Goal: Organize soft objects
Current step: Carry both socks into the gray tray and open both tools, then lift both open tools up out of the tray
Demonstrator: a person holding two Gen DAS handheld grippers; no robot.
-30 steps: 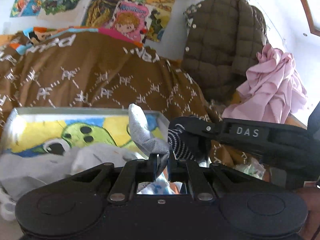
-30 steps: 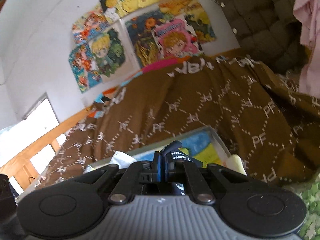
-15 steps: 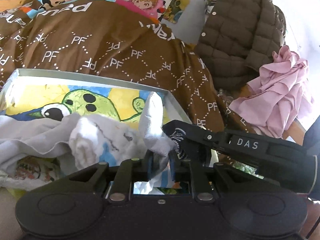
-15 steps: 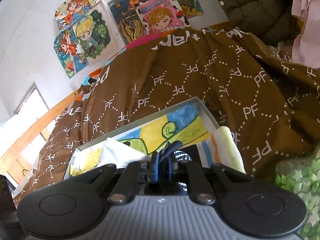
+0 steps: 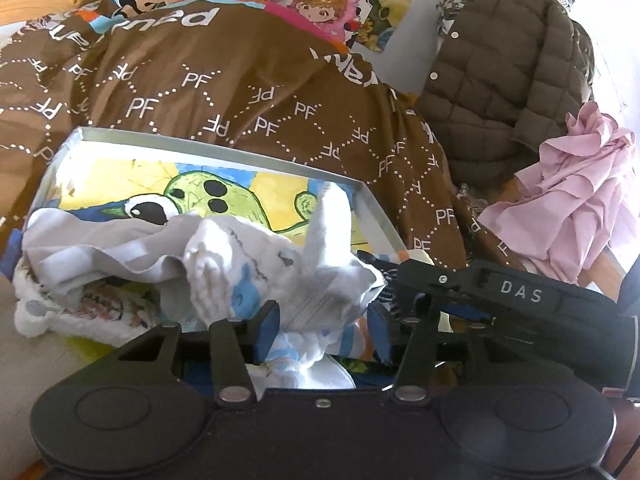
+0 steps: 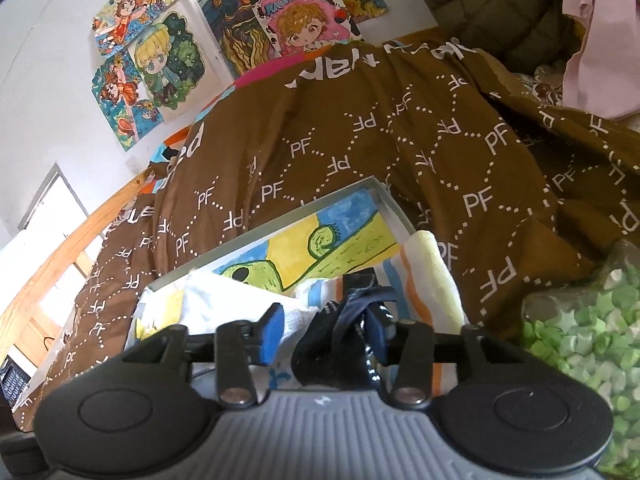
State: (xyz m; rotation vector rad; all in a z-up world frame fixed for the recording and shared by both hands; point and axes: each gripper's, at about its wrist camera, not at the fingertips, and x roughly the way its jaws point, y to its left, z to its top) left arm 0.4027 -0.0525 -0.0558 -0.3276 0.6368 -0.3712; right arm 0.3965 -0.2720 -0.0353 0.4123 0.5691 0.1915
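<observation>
Socks going loose over the box (image 5: 224, 150)!
Both grippers' jaws opening: left gripper (image 5: 322, 330) around grey-white sock (image 5: 328, 248) (crumpled), right gripper (image 6: 326, 332) around navy sock (image 6: 340, 340).

Both my wrist views bow strongly at the fisheye edges, with dark corners. Daylight floods from a blown-out window (image 6: 38, 240), probably the main source. The white cloth (image 5: 224, 256) glares slightly; fine detail is soft.

You can read "PF" all over the brown quilt (image 5: 256, 92); "DAS" on the right gripper (image 5: 404, 292) at four o'clock; "MORNING" on a poster (image 6: 304, 24) at twelve.
</observation>
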